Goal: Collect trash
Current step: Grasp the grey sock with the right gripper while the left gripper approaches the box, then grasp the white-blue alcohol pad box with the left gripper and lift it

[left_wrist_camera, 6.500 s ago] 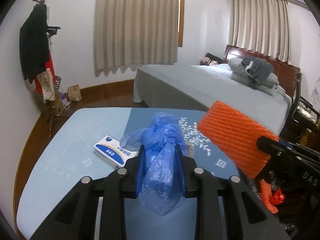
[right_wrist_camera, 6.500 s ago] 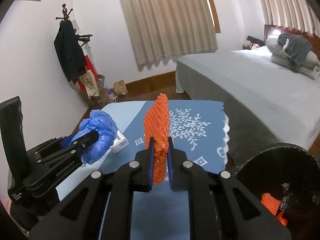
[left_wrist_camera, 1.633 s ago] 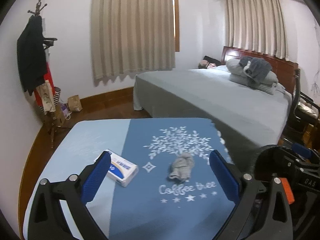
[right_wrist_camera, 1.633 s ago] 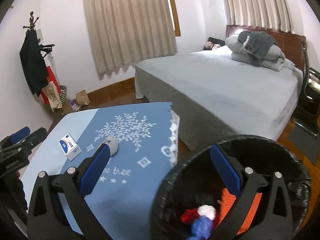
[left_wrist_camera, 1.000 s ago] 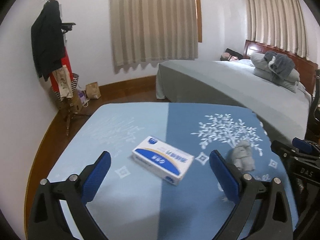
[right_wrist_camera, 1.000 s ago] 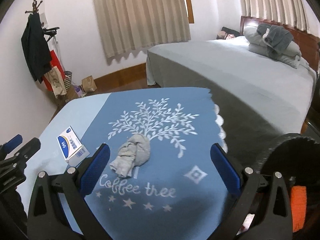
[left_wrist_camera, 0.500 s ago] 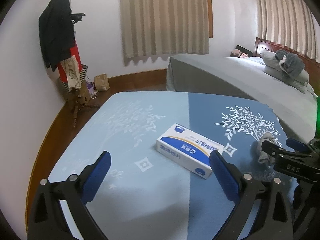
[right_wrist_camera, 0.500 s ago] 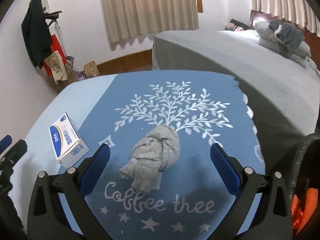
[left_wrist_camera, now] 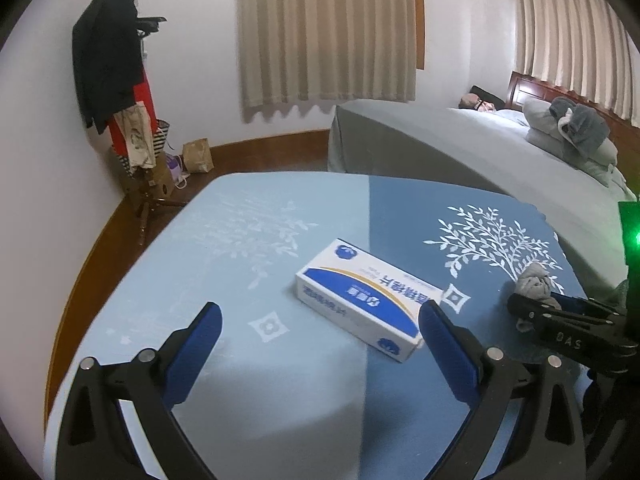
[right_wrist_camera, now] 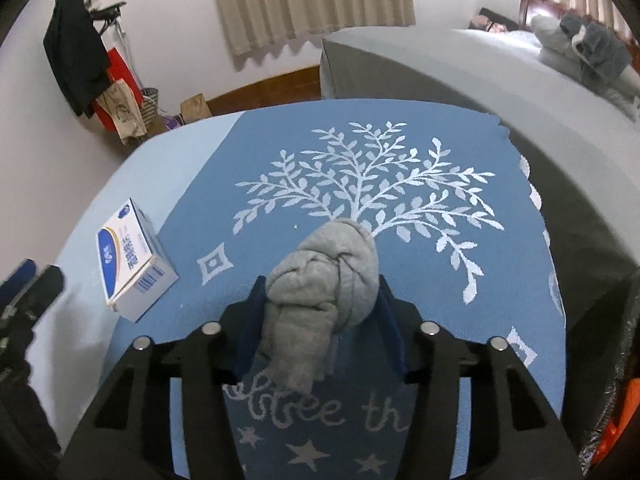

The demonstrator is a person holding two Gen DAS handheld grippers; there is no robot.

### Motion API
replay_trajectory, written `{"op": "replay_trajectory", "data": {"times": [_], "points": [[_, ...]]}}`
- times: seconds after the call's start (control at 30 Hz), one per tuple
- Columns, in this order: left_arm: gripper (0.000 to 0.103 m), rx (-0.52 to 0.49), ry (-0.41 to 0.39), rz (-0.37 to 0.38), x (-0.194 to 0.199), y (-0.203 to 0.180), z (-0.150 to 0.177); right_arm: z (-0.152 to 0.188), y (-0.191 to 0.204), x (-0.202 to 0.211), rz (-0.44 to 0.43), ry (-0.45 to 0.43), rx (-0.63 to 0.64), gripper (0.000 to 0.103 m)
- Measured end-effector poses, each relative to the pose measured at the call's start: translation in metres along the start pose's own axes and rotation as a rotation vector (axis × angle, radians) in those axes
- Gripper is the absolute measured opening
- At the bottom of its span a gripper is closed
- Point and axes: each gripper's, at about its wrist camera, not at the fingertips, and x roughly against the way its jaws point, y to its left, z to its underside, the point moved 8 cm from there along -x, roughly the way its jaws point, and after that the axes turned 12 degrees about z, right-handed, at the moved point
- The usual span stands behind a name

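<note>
While the jaws of the right hand-held gripper (right_wrist_camera: 318,312) are closing, the grey crumpled cloth (right_wrist_camera: 320,300) is bracketed between them, its long axis running along the fingers, near the desk's (right_wrist_camera: 440,320) right edge. The left hand-held gripper (left_wrist_camera: 320,344), jaws wide apart and empty, is aimed at the white-and-blue box (left_wrist_camera: 360,300) mid-desk.
</note>
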Motion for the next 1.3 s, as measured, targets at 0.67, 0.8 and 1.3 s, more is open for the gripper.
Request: {"op": "replay_trajectory", "data": {"times": [0.67, 0.8, 1.3], "points": [[0.097, 0.054, 0.161, 0.006, -0.051, -0.006, 0.026, 0.01, -0.036, 0.022, 0.034, -0.025, -0.035, 0.047], [0.097, 0.057, 0.166, -0.035, -0.044, 0.008, 0.03, 0.006, -0.031, 0.023, 0.028, -0.03, -0.03, 0.047], [0.097, 0.102, 0.128, -0.005, -0.034, 0.007, 0.026, -0.001, -0.032, 0.025, 0.037, -0.041, -0.021, 0.047]]}}
